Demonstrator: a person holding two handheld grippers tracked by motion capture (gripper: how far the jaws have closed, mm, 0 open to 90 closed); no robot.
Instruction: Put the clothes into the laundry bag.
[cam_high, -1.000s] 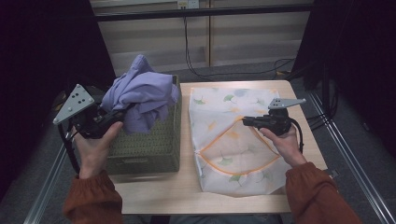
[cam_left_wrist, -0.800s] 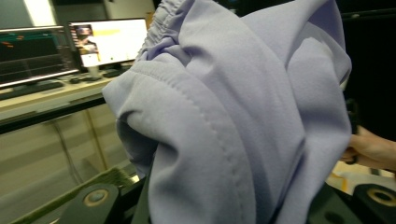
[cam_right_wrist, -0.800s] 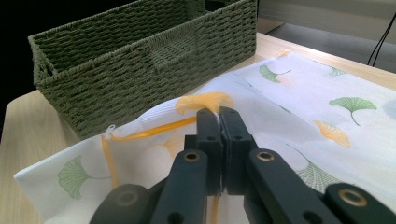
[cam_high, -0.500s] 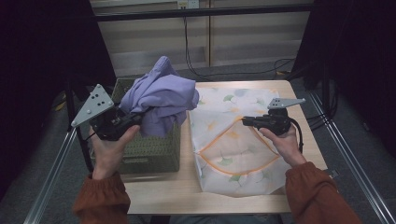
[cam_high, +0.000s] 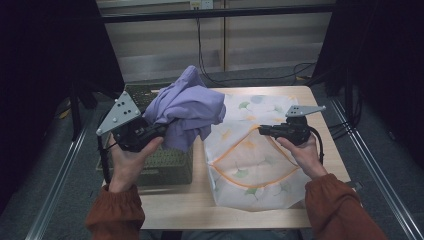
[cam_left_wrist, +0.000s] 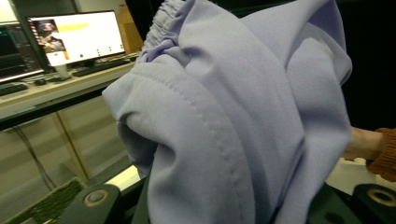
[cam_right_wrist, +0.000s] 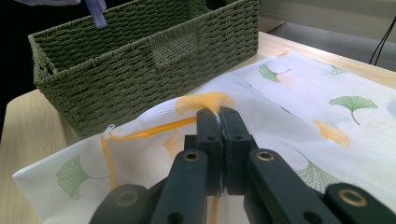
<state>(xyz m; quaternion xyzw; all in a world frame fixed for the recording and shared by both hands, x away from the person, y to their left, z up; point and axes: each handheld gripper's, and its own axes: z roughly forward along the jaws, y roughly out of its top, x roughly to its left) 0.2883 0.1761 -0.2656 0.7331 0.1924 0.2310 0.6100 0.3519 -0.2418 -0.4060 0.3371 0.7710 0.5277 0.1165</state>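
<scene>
A lilac garment (cam_high: 187, 107) hangs bunched from my left gripper (cam_high: 152, 132), which is shut on it above the right end of a green woven basket (cam_high: 165, 165). In the left gripper view the lilac garment (cam_left_wrist: 233, 116) covers the jaws. A white mesh laundry bag (cam_high: 250, 165) with a ginkgo-leaf print and an orange zipper lies on the table beside the basket. My right gripper (cam_high: 264, 131) is shut on the bag's upper layer by the zipper and holds it lifted. The right gripper view shows the right gripper (cam_right_wrist: 219, 119) pinching the bag (cam_right_wrist: 303, 102), with the basket (cam_right_wrist: 140, 51) behind.
The wooden table (cam_high: 175, 210) has metal rails along both sides. Cables run over the floor behind its far edge. A lit monitor (cam_left_wrist: 74, 37) on a desk appears beyond the garment in the left gripper view. Dark curtains flank the table.
My left gripper has lifted the lilac garment up out of the basket and carried it right, toward the bag. The right gripper has stayed put, still holding the bag.
</scene>
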